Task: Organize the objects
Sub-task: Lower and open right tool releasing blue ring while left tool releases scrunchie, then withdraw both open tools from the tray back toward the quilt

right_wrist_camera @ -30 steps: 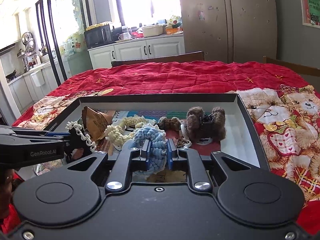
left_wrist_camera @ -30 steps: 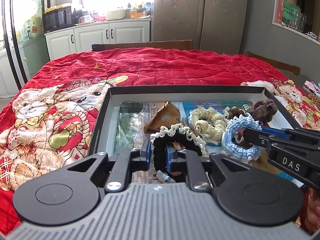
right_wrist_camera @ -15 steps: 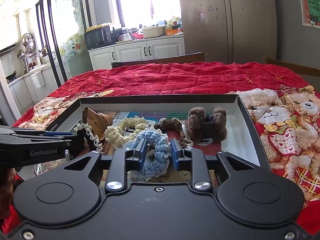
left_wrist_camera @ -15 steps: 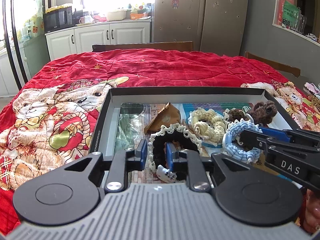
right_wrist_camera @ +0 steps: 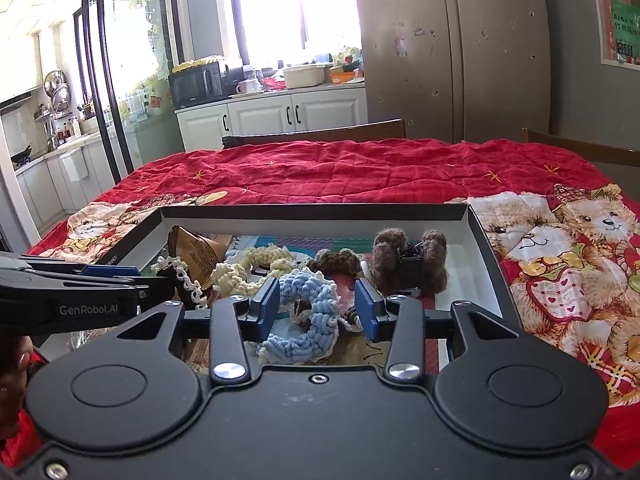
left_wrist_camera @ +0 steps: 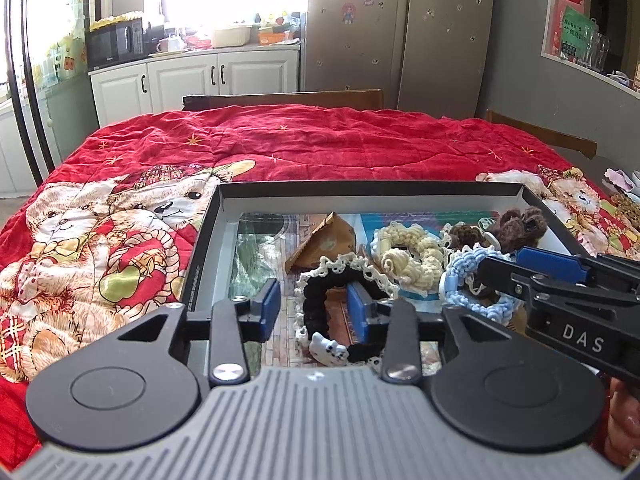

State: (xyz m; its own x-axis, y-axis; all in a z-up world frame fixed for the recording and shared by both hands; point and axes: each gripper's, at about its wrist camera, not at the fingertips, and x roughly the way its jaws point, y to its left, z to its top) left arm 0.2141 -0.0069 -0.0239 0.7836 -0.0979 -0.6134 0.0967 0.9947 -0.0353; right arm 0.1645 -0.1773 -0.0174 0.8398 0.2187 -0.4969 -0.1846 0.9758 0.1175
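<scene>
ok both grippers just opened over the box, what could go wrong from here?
1. The black lace-trimmed scrunchie loops around one finger of the open left gripper, so pulling back may drag it out.
2. The blue crocheted scrunchie lies between the pads of the open right gripper, against one pad, and could catch.
3. The grippers sit close together over the shallow black box; they may collide.

Box (right_wrist_camera: 486, 240): 1. Crocheted scrunchies: black (left_wrist_camera: 320, 304), cream (left_wrist_camera: 404, 248), blue (right_wrist_camera: 308, 312), dark brown (right_wrist_camera: 338, 262) — 4. Brown furry clip (right_wrist_camera: 412, 260): 1. Tan packet (right_wrist_camera: 196, 254): seemingly 1.
</scene>
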